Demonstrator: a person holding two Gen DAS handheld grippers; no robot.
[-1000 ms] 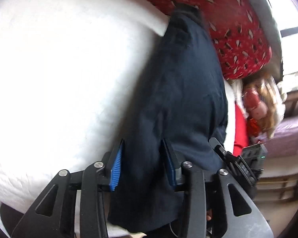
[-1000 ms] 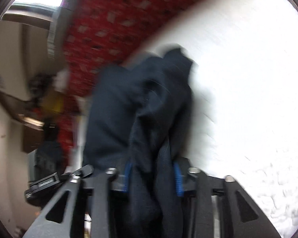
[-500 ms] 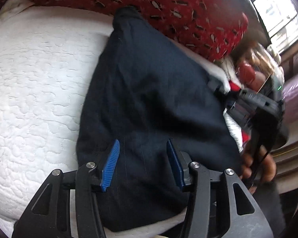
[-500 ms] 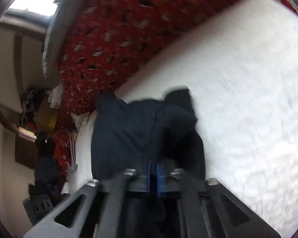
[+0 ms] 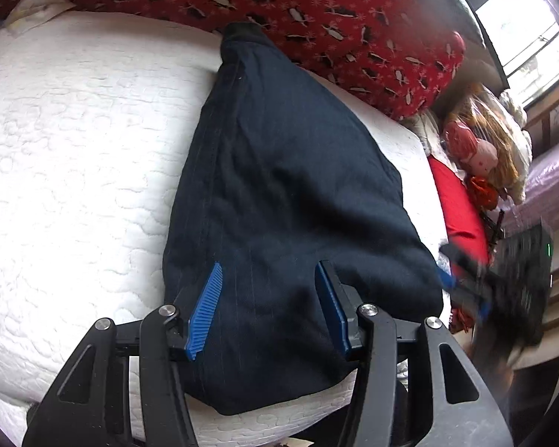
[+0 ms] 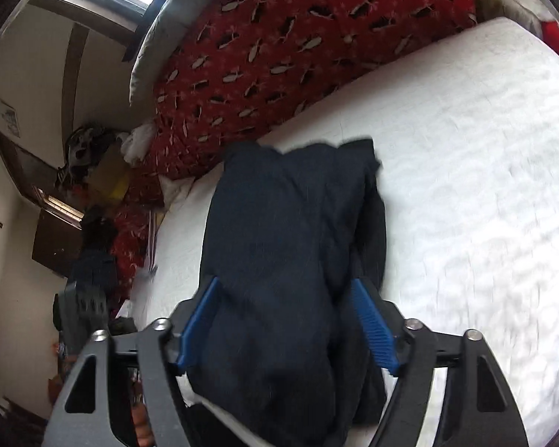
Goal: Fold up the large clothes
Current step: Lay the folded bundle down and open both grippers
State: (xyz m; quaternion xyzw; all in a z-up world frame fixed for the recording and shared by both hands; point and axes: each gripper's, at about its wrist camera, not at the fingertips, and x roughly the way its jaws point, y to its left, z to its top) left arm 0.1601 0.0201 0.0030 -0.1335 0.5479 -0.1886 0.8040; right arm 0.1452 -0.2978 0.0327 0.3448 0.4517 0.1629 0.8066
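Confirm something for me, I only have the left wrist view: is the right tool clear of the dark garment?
Observer: Its jaws are opening. The right tool sits around a bunched end of the dark garment, pads not pressing.
Operator: Does the fold look flat from that side?
Observer: No, the layers are uneven; an under-layer sticks out on the right.
Operator: Anything beyond the far edge?
Observer: Only white mattress to the right; the red patterned blanket lies behind it.

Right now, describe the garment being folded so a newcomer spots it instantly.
Find the white quilted mattress below the red patterned blanket. The dark navy garment lies folded on it, near its edge. It is the only dark cloth on the white surface.
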